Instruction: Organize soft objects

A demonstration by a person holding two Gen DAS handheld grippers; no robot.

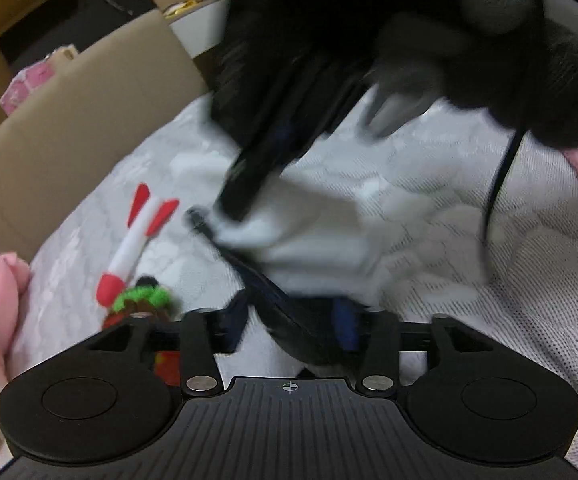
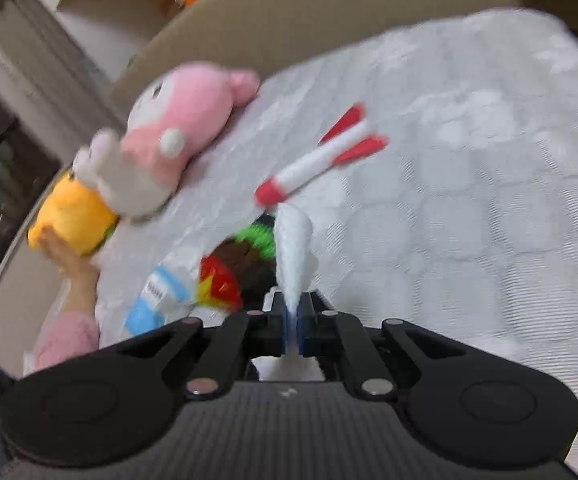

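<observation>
The right tongs (image 2: 294,312) are clamped on a white cloth (image 2: 294,252), lifting it off the bed (image 2: 469,200) near the rocket (image 2: 321,156). The left tongs (image 1: 293,320) stand apart around it, likely to share the hold

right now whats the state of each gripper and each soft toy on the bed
right gripper: shut on white cloth
left gripper: open, white cloth between its fingers
pink plush: lying on its side at the bed edge
yellow plush: lying under the pink plush
rocket toy: lying flat, apart from the plushes
green and brown toy: lying flat, blurred
</observation>
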